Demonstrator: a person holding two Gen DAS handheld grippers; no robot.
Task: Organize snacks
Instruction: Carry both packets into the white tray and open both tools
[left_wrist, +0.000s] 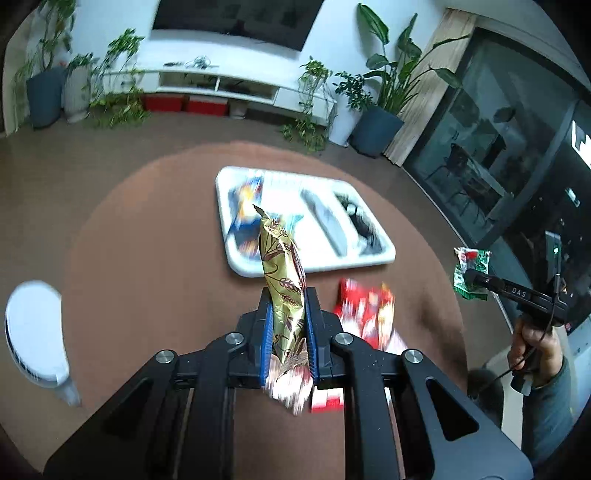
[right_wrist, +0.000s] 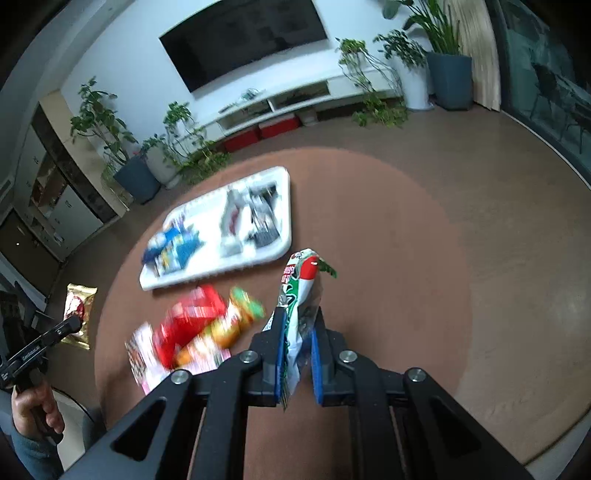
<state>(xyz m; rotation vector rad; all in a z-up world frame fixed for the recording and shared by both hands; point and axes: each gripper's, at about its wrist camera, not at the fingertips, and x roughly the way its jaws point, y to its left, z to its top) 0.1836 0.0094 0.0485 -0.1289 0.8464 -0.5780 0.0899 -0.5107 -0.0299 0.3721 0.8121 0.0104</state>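
Left gripper: your left gripper (left_wrist: 288, 295), at lower centre of the left wrist view, is clamped on a gold foil snack packet printed with brown wheat ears (left_wrist: 282, 284); the packet stands upright between the blue pads, its tip overlapping the tray's near edge in the picture.
Right gripper: your right gripper (right_wrist: 299, 321), at lower centre of the right wrist view, is pinched on a green, white and red crinkled snack packet (right_wrist: 301, 280), held clear above the table.
Tray: the white rectangular divided plastic tray (left_wrist: 384, 254) sits at mid-frame on the round brown table (left_wrist: 147, 240); blue packets (left_wrist: 245, 214) fill its left compartment, grey and dark items its right ones, all blurred.
Loose pile: red, orange and pink snack packets (right_wrist: 199, 325) lie on the table just below the tray's near edge, left of your right gripper.
Open room: bare tabletop spreads right of the tray in the right wrist view, out to the table's curved rim.
Edges: a white round object (left_wrist: 33, 332), blurred, sits at the lower left of the left wrist view, off the table.
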